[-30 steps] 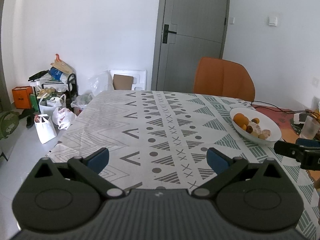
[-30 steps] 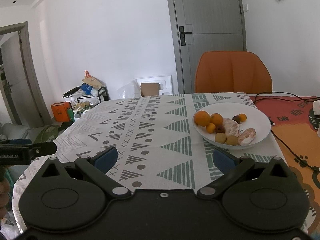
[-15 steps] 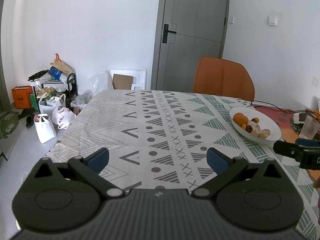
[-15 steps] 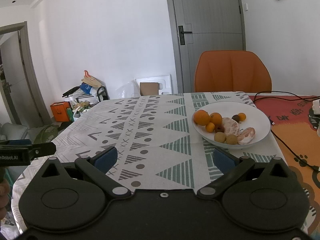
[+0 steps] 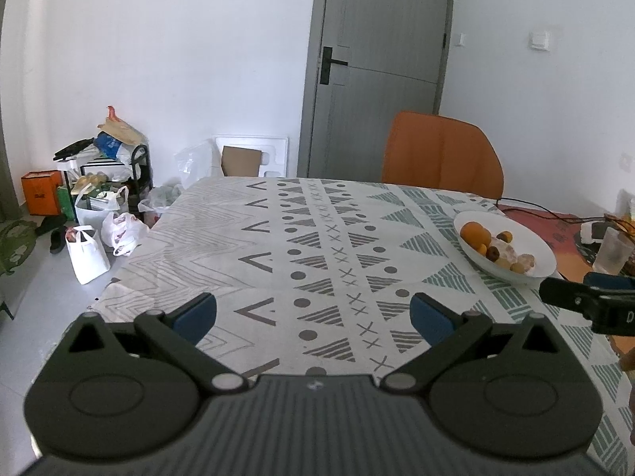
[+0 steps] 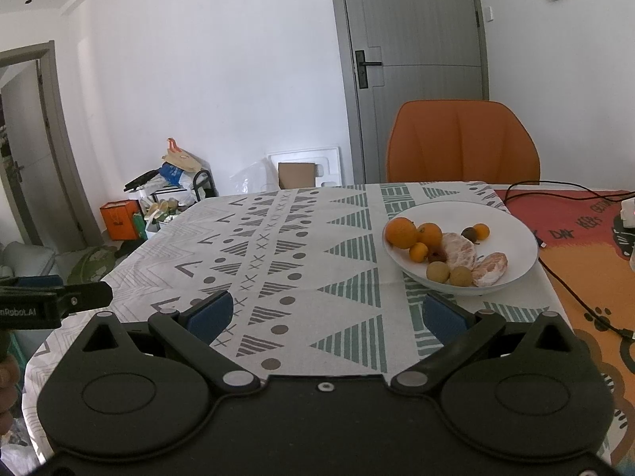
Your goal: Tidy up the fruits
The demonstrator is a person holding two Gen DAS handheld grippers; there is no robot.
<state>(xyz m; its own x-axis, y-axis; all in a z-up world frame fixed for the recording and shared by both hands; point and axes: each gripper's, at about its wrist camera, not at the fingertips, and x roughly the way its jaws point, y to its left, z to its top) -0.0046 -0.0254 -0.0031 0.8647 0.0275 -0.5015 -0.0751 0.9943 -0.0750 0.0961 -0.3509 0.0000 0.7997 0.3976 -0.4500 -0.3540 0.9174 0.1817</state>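
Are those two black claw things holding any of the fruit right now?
No. The left gripper and right gripper both stand open with only tablecloth between their fingers. All the fruit lies in the white bowl.

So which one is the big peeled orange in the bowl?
Find the white bowl on the patterned tablecloth, in front of the orange chair. The peeled orange sits in the middle of the fruit pile; it is pale, whitish and segmented, while its round neighbours have smooth orange or brown skins.
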